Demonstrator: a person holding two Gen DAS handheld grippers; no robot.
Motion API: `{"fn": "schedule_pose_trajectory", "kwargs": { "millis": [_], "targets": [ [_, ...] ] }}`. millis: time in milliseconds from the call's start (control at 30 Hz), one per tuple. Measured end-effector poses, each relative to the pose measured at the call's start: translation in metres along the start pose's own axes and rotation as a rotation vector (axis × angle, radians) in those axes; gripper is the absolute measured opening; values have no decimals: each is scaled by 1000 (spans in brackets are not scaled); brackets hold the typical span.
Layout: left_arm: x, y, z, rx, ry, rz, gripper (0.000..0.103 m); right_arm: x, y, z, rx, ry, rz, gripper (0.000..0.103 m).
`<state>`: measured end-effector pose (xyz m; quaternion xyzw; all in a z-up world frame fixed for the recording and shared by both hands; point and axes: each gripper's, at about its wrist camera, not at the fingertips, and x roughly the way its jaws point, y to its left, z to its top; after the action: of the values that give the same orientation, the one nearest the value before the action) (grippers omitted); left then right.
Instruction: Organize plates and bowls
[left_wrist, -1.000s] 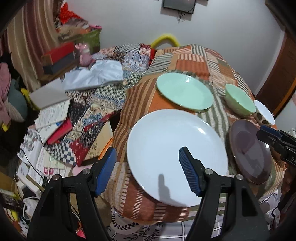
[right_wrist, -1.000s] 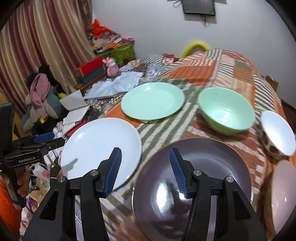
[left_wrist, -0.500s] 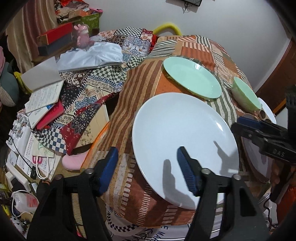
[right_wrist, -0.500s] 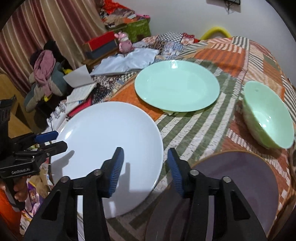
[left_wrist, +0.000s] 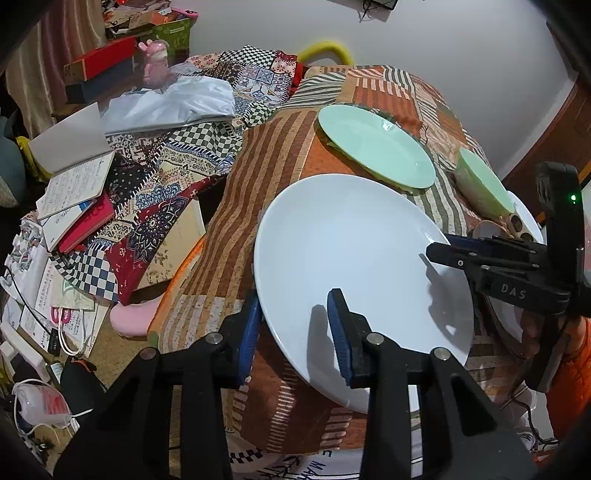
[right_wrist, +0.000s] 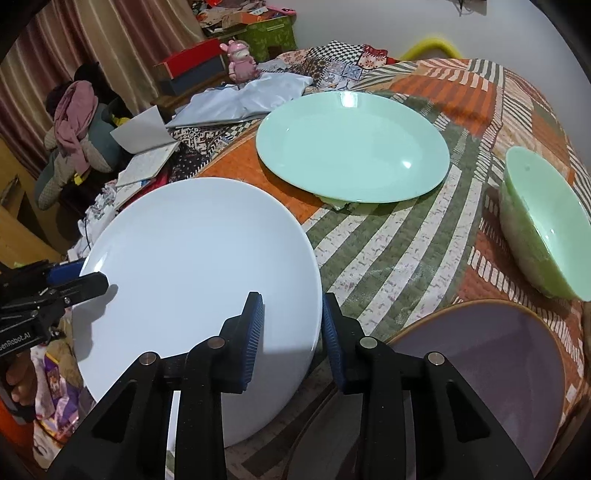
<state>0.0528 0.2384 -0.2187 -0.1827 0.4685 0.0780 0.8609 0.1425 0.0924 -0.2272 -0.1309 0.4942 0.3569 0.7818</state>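
A large white plate (left_wrist: 354, 266) lies on the patchwork tablecloth near the table's front edge; it also shows in the right wrist view (right_wrist: 199, 280). My left gripper (left_wrist: 295, 328) straddles its near left rim, jaws narrowed but with a gap. My right gripper (right_wrist: 291, 332) straddles its right rim, jaws likewise narrowed around the edge. A mint green plate (right_wrist: 351, 147) lies behind, a mint green bowl (right_wrist: 543, 221) to the right, and a dark purple plate (right_wrist: 491, 373) at the near right.
A white patterned bowl (left_wrist: 524, 225) sits past the green bowl. Left of the table lie books and papers (left_wrist: 74, 192), a patchwork cloth (left_wrist: 166, 166), boxes and a pink toy (right_wrist: 240, 62). The table's edge (left_wrist: 207, 317) drops off on the left.
Both grippers have moved in onto the white plate's opposite rims and their jaws have narrowed around it. The right gripper shifted left from the purple plate to the white one.
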Motion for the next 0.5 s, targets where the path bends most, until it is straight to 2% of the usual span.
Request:
{"fn": "schedule_pose_trajectory", "kwargs": {
  "millis": [200,400,500],
  "targets": [
    [-1,5,-1,-19,6,13,36,-2,-1,-4,34,5,61,30],
    [0,3,-10,-20,26,10,36,1,3,-11,22,20,76,31],
    [2,1,-13,-17,31,17,36,4,9,-13,-6,9,50,32]
  ]
}}
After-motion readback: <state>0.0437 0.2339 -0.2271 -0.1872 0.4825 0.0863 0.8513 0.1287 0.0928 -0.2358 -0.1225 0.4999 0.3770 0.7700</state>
